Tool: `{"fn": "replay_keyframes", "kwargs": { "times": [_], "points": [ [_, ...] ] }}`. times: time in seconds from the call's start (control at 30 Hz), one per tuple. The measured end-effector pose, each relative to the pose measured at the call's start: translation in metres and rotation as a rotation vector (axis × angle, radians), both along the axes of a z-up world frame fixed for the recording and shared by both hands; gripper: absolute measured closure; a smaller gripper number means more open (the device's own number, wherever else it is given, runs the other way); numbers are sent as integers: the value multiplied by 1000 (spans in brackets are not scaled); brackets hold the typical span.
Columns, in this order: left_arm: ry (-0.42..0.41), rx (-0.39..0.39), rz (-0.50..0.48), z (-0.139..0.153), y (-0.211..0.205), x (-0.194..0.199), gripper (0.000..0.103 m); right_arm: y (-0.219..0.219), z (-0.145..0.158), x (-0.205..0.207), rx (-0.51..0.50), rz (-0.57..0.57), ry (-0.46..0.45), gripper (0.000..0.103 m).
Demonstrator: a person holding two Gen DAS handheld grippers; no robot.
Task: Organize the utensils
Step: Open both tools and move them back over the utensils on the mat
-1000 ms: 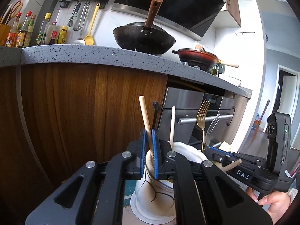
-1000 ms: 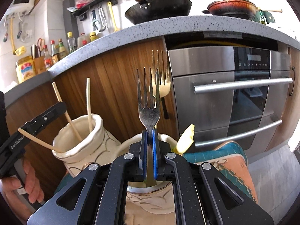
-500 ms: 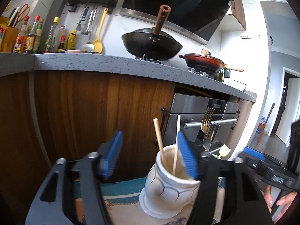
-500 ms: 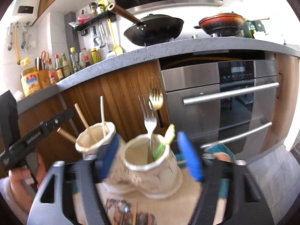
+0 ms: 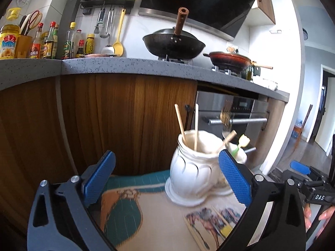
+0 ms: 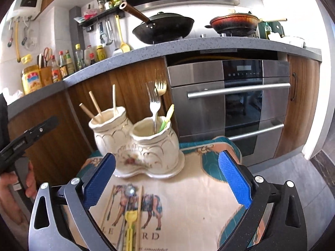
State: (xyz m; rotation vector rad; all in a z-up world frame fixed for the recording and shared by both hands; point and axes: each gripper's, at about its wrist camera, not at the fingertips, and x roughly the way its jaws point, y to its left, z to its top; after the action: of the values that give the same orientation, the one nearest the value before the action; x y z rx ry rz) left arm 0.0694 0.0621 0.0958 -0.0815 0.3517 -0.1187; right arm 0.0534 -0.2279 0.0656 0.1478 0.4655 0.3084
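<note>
Both grippers, left (image 5: 166, 179) and right (image 6: 166, 179), have just been opening and gape empty. Chopsticks (image 6: 139, 211) and a yellow utensil (image 6: 129, 228) lie lengthwise on the mat (image 6: 199, 205), nearest the right gripper; the holder (image 6: 136, 144) stands beyond.

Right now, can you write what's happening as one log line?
left gripper: open, empty | right gripper: open, empty | chopsticks: left cup | forks: right cup | more utensils: on mat

chopsticks (image 6: 95, 106) in left pot (image 6: 110, 125); forks (image 6: 155, 104) in right pot (image 6: 155, 140); both on mat (image 6: 199, 188)
</note>
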Motion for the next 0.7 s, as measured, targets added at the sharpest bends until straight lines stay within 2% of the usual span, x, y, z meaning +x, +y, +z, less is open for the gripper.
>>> {"fn": "replay_keyframes", "kwargs": {
  "times": [0.33,0.53,0.7],
  "points": [
    [88,29,-29,-18,-9,-29,6,1,-2,-29,-44,6,13,5],
    [158,25,-43,-37,-14,-40,6,2,-22,-37,-78,19,59,5],
    [226,51,-45,-55,-20,-44,6,-4,-44,-39,-90,15,113,5]
  ]
}}
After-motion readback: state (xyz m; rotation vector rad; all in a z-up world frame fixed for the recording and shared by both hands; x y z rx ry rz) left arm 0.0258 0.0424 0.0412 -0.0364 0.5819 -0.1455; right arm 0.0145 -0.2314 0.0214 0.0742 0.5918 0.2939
